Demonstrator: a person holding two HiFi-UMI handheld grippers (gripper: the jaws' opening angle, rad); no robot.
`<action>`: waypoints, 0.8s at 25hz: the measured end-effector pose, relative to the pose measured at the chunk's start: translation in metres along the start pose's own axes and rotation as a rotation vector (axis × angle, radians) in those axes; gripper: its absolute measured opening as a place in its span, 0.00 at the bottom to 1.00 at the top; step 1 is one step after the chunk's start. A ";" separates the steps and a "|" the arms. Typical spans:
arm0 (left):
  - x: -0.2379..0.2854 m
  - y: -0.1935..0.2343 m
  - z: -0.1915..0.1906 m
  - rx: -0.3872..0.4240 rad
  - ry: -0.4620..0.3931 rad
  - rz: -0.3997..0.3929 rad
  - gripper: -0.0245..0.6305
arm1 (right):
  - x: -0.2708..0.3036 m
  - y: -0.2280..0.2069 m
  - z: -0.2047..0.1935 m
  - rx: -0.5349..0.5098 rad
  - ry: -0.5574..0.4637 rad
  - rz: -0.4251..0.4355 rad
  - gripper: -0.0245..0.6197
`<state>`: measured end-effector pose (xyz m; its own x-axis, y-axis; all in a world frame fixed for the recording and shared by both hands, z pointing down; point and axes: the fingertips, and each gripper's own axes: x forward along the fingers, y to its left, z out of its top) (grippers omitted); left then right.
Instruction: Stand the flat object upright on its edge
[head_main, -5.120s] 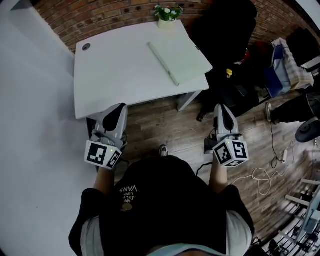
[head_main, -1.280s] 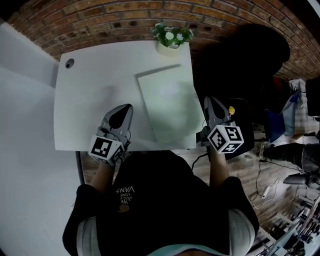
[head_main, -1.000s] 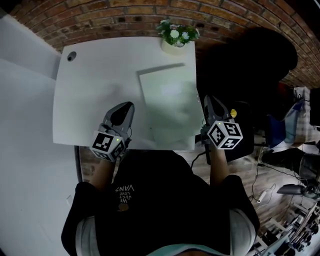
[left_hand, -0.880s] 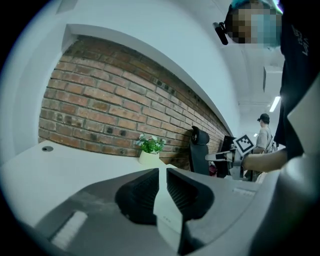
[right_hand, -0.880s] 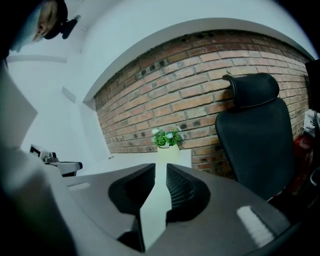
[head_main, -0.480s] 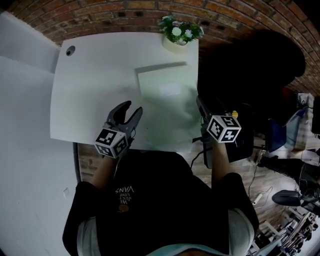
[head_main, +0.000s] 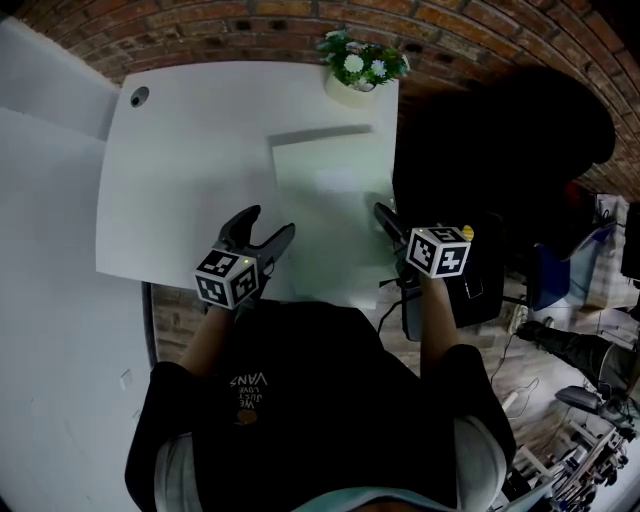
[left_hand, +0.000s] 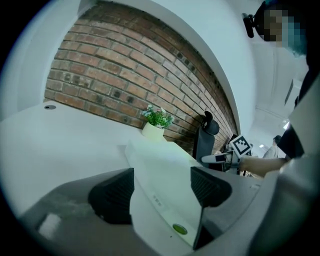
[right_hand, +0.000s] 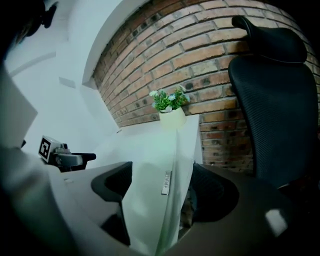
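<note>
A flat pale-green slab (head_main: 330, 205) lies face down on the right half of the white table (head_main: 190, 160). My left gripper (head_main: 268, 224) hangs by the slab's near left corner. Its jaws have just been opening and stand wide. In the left gripper view the slab (left_hand: 160, 170) reaches in between the fingers (left_hand: 116, 194) without touching them. My right gripper (head_main: 388, 226) is at the slab's near right edge, its jaws also just opened. That slab edge (right_hand: 160, 200) runs between its fingers (right_hand: 216, 190), apart from the pads.
A potted plant (head_main: 360, 68) stands at the table's far edge, just behind the slab. A black office chair (head_main: 500, 130) is close on the right of the table. A brick wall (left_hand: 115, 85) backs the table. A cable hole (head_main: 138, 97) marks the far left corner.
Both grippers have sunk toward the near edge of the slab and gone from shut to wide open. The slab has not moved.
</note>
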<state>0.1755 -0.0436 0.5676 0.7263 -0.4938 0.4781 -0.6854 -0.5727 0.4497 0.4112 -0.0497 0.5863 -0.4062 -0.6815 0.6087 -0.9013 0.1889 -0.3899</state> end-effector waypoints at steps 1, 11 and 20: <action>0.002 0.000 -0.004 -0.008 0.013 -0.001 0.57 | 0.002 -0.001 -0.003 0.010 0.011 0.006 0.61; 0.016 -0.009 -0.037 -0.100 0.119 -0.029 0.58 | 0.016 0.005 -0.033 0.095 0.131 0.096 0.61; 0.026 -0.015 -0.054 -0.165 0.183 -0.056 0.57 | 0.021 0.001 -0.039 0.117 0.154 0.115 0.61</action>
<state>0.2019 -0.0130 0.6143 0.7525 -0.3285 0.5708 -0.6541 -0.4741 0.5894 0.3964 -0.0359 0.6256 -0.5315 -0.5425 0.6506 -0.8278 0.1696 -0.5348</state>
